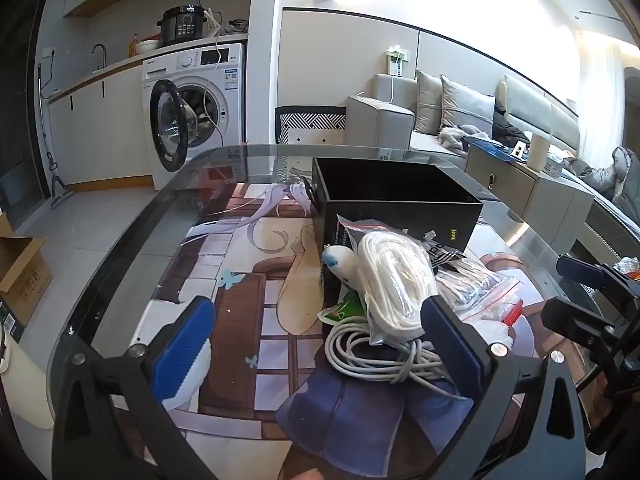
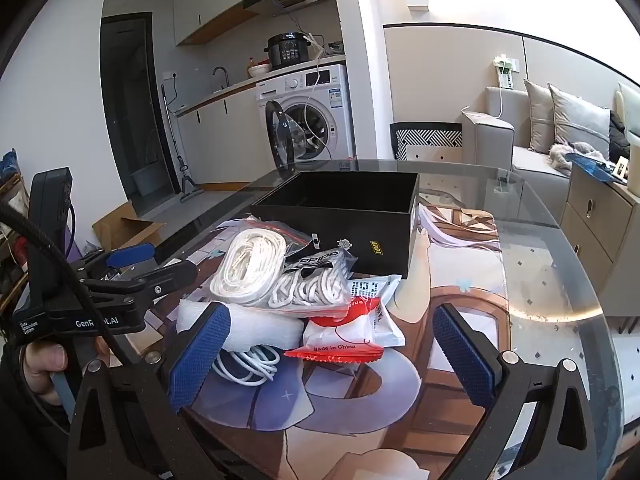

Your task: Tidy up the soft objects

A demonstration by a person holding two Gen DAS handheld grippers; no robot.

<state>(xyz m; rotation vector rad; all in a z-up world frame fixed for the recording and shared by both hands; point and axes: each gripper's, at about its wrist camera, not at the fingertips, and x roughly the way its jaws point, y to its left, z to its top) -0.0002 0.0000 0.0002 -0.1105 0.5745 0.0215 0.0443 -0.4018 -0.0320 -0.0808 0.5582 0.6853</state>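
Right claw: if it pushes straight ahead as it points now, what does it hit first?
Probably the red-and-white plastic packet, lying between the open right claw fingers at the front of the pile. Behind it sit the bagged white cords, then the open black box. Depth is uncertain.

Black box interior: floor not visible from either wrist view. White cable coil mostly buried under foam sheet and left finger pad. Print on the white packet too small to read. Red-white packet partly under the bagged rope. Gripper bodies cut off at bottom edge.
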